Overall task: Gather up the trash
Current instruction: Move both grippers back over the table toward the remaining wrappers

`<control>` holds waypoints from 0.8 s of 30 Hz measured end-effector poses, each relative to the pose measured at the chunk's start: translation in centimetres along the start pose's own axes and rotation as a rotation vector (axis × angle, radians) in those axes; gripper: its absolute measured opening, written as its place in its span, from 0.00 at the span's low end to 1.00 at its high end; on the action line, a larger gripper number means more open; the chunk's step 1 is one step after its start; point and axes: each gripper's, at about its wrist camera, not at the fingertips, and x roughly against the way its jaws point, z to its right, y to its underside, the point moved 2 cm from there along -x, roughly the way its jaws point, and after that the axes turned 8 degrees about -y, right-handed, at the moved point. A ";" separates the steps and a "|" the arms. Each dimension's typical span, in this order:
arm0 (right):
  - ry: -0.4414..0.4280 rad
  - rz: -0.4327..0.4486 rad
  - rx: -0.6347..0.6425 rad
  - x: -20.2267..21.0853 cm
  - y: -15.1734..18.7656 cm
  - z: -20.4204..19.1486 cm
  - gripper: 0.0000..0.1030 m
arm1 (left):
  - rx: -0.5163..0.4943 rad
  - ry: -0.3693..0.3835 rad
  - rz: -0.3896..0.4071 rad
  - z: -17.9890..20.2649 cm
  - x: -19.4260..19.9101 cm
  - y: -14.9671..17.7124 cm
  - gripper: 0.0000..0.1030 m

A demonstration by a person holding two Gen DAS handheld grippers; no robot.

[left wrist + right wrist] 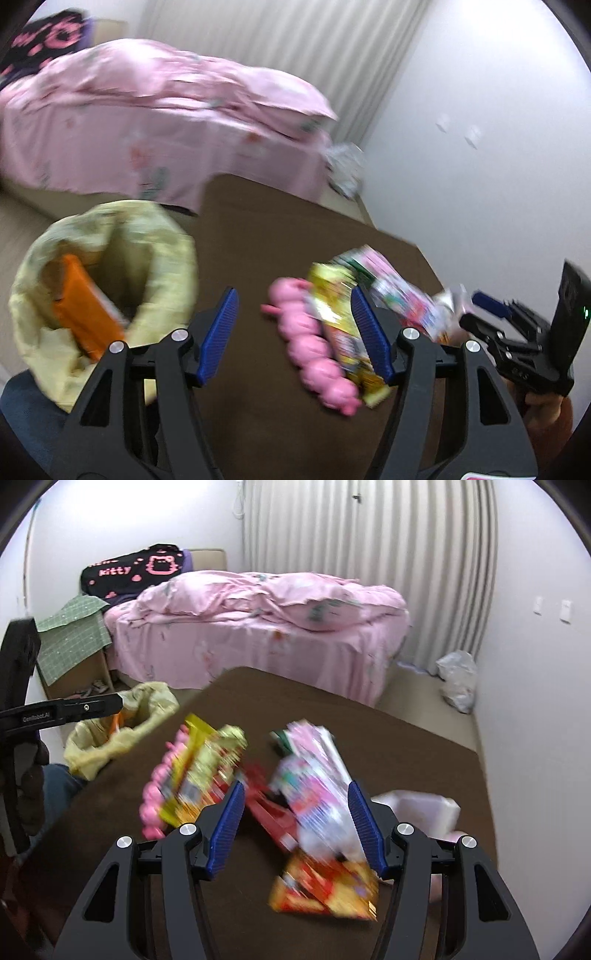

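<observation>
My left gripper [295,332] has its blue pads [218,332] spread wide, nothing between them, just bare brown table [258,240] showing through the gap. Right beside the right-hand pad lies a yellow snack wrapper [340,317], and hugging its far side is a string of pink toy pieces [310,343]. Out past the left pad, off the table edge, sits the yellow trash bag [110,266], mouth open, with an orange packet [85,306] already lying inside it.

Over to my right gripper [295,827]: jaws apart here too, pads not pressing on anything. A pink and white wrapper [314,782] lies between the fingers on the table, running up along the right pad. Under it a red packet [269,812] pokes out, and nearer the camera is a red and yellow snack bag [325,890]. To the right, a white crumpled piece [417,805] sits on the table.

The picture is smeared, so print on the wrappers is unreadable. Further out, a bed with pink covers [258,627], pale curtains [369,554] behind it, and a white plastic bag [458,679] on the floor by the wall.
</observation>
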 end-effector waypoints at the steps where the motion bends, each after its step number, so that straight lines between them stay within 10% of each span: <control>1: 0.018 0.000 -0.007 0.4 0.7 0.5 0.53 | -0.027 0.008 -0.010 1.1 -0.3 0.2 0.58; 12: 0.168 0.017 -0.067 4.1 5.7 6.5 0.53 | -0.314 0.174 -0.121 13.3 -5.1 2.6 0.58; 24: -0.004 0.045 -0.059 -0.1 0.5 9.9 0.53 | -0.276 0.136 -0.203 12.8 -6.9 4.4 0.58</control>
